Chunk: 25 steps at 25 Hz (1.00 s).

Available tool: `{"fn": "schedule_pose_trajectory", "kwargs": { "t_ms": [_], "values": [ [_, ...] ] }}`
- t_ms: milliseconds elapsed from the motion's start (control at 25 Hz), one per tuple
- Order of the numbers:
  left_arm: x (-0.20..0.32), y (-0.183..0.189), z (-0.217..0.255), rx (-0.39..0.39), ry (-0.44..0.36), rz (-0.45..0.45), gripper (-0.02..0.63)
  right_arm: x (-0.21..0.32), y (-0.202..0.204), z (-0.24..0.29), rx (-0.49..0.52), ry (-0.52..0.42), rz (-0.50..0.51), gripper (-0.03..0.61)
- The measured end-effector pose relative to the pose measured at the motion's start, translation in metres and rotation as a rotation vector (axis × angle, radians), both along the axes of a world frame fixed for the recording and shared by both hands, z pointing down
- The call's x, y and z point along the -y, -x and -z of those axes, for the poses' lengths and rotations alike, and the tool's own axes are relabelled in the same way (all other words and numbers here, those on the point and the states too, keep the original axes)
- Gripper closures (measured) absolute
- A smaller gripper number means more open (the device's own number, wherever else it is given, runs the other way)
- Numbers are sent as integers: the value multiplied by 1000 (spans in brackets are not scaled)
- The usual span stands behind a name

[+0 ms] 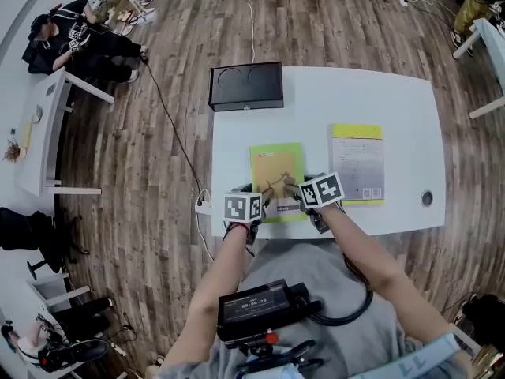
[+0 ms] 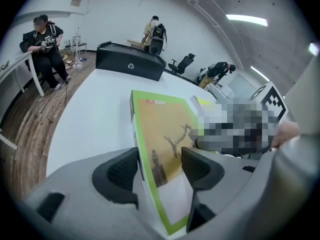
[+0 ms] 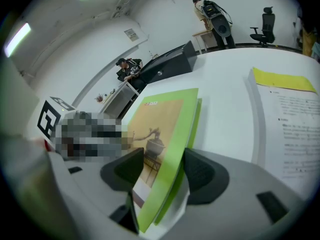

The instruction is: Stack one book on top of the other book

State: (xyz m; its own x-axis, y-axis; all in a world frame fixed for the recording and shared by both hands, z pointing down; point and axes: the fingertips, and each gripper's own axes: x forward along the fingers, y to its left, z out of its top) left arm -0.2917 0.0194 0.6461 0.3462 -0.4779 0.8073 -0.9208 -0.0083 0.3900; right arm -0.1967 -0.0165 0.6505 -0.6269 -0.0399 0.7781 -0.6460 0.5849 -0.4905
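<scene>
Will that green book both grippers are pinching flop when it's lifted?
Probably fairly light: the green book looks thin. Its cover may sag at the far end, since the left gripper and right gripper pinch only its near edge. Being flat, it shouldn't roll.

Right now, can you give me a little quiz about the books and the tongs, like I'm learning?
1. True or false: the green-bordered, tan-covered paper book already lies on the white paper book with the yellow strip.
2. What do the left tongs and right tongs clamp? A) a cup B) the green-bordered book C) nothing
3. Which dark thing sits at the white table's far edge?
Key: 1 false, they lie apart, side by side; 2 B; 3 the black rectangular box.
</scene>
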Motion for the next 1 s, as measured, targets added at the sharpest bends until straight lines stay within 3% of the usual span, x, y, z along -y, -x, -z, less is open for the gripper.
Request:
{"fn": "schedule_pose_trajectory", "kwargs": {
  "t_ms": [360, 1000],
  "values": [
    [47, -36, -3, -1, 3, -90, 344, 35, -40, -3, 6, 2, -108, 319],
    [48, -38, 1, -9, 20, -15, 344, 38, -44, 1, 49, 29, -38, 326]
  ]
}}
